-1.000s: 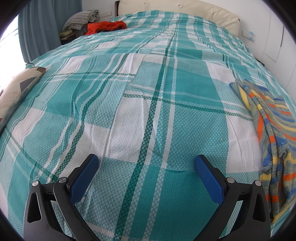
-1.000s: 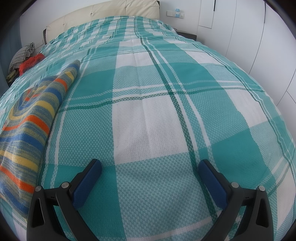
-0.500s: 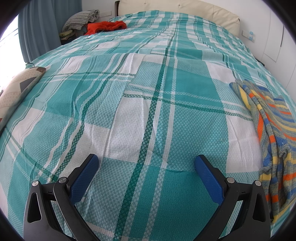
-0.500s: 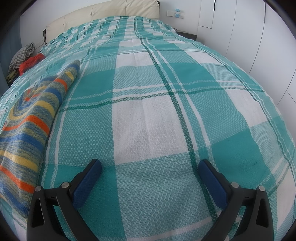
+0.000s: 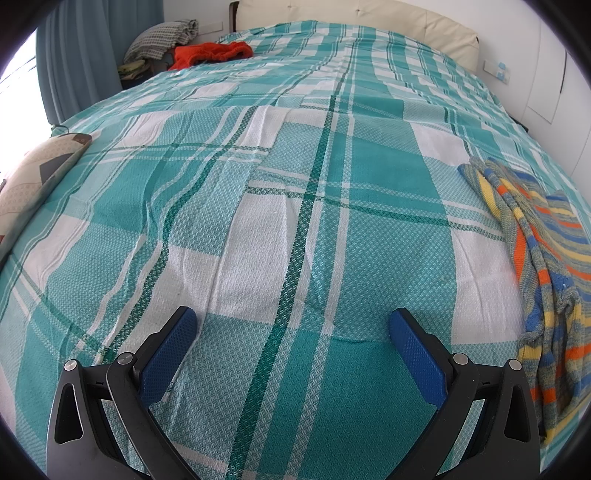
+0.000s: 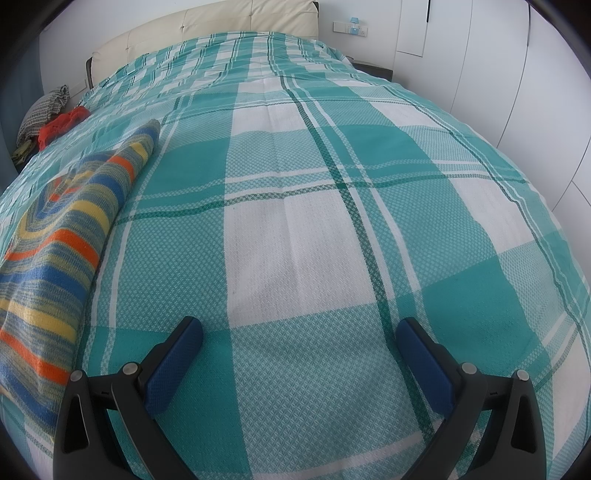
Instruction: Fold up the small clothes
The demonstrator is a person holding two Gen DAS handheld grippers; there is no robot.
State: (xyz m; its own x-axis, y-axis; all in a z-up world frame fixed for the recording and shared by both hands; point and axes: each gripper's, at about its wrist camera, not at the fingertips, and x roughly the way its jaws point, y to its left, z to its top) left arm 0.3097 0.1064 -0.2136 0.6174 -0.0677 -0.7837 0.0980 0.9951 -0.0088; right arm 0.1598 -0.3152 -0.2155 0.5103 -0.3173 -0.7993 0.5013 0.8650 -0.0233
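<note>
A small striped knit garment [image 5: 543, 251], in blue, yellow, orange and grey, lies crumpled on the teal-and-white plaid bedspread [image 5: 295, 206]. It is at the right edge of the left wrist view and at the left of the right wrist view [image 6: 62, 236]. My left gripper [image 5: 293, 325] is open and empty, low over the bedspread, to the left of the garment. My right gripper [image 6: 299, 332] is open and empty, low over the bedspread, to the right of the garment.
A red garment [image 5: 210, 53] and a grey checked cloth [image 5: 162, 37] lie at the far left by the headboard [image 5: 351, 11]. A patterned cushion [image 5: 29, 184] sits at the bed's left edge. White wardrobe doors [image 6: 517, 92] stand to the right.
</note>
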